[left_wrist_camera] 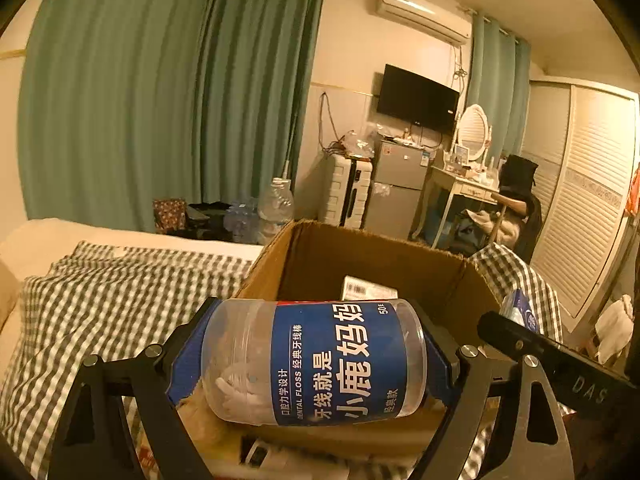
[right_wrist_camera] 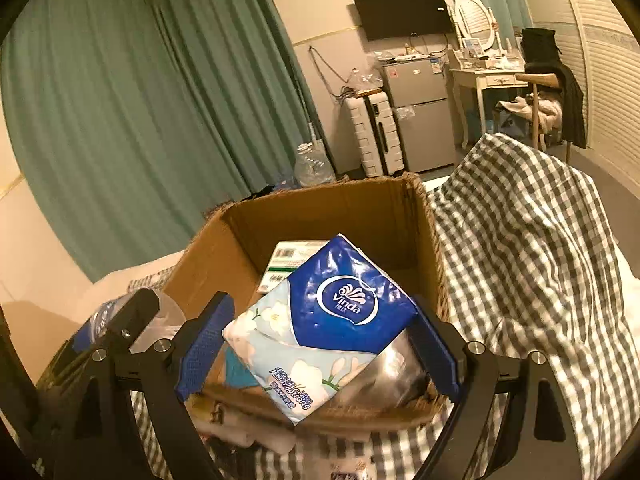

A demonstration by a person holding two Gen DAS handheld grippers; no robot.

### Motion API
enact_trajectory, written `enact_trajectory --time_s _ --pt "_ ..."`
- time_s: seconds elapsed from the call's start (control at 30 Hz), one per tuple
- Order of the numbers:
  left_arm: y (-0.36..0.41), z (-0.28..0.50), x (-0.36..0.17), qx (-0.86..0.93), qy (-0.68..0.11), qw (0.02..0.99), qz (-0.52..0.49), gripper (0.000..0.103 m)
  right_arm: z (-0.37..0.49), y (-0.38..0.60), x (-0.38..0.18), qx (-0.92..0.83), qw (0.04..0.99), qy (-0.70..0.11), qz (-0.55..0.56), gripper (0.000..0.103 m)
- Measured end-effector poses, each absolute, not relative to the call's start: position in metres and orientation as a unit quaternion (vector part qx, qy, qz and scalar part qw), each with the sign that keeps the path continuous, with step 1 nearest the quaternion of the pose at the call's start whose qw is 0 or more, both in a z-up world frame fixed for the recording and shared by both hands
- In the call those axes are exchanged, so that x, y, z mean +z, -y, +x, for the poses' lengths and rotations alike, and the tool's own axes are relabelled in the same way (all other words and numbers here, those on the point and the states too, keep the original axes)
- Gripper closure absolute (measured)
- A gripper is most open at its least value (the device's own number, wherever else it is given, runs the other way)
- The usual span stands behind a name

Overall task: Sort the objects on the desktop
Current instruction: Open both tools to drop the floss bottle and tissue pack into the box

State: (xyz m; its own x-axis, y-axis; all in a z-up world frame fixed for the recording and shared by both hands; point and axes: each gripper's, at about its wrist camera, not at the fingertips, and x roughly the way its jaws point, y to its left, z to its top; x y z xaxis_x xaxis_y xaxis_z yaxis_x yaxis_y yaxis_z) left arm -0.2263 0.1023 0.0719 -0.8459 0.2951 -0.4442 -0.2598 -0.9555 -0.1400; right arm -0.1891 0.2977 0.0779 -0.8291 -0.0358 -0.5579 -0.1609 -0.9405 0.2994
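My left gripper (left_wrist_camera: pixel 310 360) is shut on a clear dental floss jar (left_wrist_camera: pixel 316 362) with a blue label, held sideways just in front of the open cardboard box (left_wrist_camera: pixel 360 256). My right gripper (right_wrist_camera: pixel 320 344) is shut on a blue and pale Vinda tissue pack (right_wrist_camera: pixel 320 328), tilted over the near edge of the same cardboard box (right_wrist_camera: pixel 320 208). A white carton (right_wrist_camera: pixel 290 258) lies on the box floor, and the white carton (left_wrist_camera: pixel 368 290) also shows behind the jar. The right gripper's black arm (left_wrist_camera: pixel 552 360) crosses the left wrist view's right side. The left gripper and jar (right_wrist_camera: pixel 120 320) appear at the lower left of the right wrist view.
The box sits on a bed with a grey checked cover (left_wrist_camera: pixel 100 300), bunched into a mound (right_wrist_camera: pixel 520 260) on its right. Beyond stand green curtains (left_wrist_camera: pixel 160 100), a water jug (left_wrist_camera: pixel 276 204), a white suitcase (left_wrist_camera: pixel 348 196), a small fridge (left_wrist_camera: pixel 396 188) and a dressing table (left_wrist_camera: pixel 468 184).
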Motion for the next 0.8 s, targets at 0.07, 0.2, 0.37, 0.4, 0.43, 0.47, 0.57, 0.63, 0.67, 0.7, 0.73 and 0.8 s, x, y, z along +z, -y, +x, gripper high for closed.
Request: enact_trajectory --time_s 0.07,0.2,0.37,0.4,0.43,0.47,0.57,0.63,0.67,0.7,0.73,0.8 --pt "-0.11 -0.237 0.07 0.96 0.024 0.147 -0.235 0.013 -0.196 -0.301 0.075 0.941 0.039 -0.163 -0.294 0.016" --pt "-0.121 -0.25 0.06 0.957 0.012 0.15 -0.248 0.013 -0.211 -0.311 0.063 0.93 0.026 -0.183 -0.319 0.015" --pt "-0.13 -0.258 0.055 0.959 -0.005 0.13 -0.253 0.006 -0.215 -0.318 0.064 0.926 0.026 -0.189 -0.325 0.005" --pt "-0.131 -0.257 0.056 0.96 -0.01 0.129 -0.248 0.006 -0.214 -0.317 0.065 0.927 0.022 -0.187 -0.325 0.004" --pt "-0.132 -0.254 0.056 0.96 -0.014 0.131 -0.245 0.006 -0.212 -0.316 0.067 0.928 0.02 -0.185 -0.322 0.004" --pt "-0.134 -0.253 0.058 0.96 -0.019 0.134 -0.246 0.004 -0.21 -0.315 0.068 0.93 0.022 -0.182 -0.319 0.003" --pt "-0.135 -0.244 0.062 0.962 -0.029 0.128 -0.241 0.0 -0.203 -0.311 0.074 0.935 0.029 -0.171 -0.308 0.0" --pt "-0.132 -0.234 0.067 0.963 -0.029 0.129 -0.236 0.0 -0.196 -0.311 0.078 0.938 0.029 -0.169 -0.302 0.0" --pt "-0.129 -0.231 0.068 0.963 -0.028 0.129 -0.236 0.0 -0.191 -0.31 0.079 0.939 0.032 -0.167 -0.299 0.0" --pt "-0.127 -0.226 0.07 0.963 -0.027 0.128 -0.237 0.0 -0.188 -0.309 0.081 0.94 0.034 -0.165 -0.297 0.0" --pt "-0.125 -0.221 0.072 0.963 -0.027 0.127 -0.237 0.0 -0.182 -0.309 0.082 0.94 0.036 -0.162 -0.297 0.0" --pt "-0.116 -0.209 0.076 0.963 -0.025 0.126 -0.236 0.0 -0.172 -0.307 0.084 0.941 0.039 -0.159 -0.295 0.0"
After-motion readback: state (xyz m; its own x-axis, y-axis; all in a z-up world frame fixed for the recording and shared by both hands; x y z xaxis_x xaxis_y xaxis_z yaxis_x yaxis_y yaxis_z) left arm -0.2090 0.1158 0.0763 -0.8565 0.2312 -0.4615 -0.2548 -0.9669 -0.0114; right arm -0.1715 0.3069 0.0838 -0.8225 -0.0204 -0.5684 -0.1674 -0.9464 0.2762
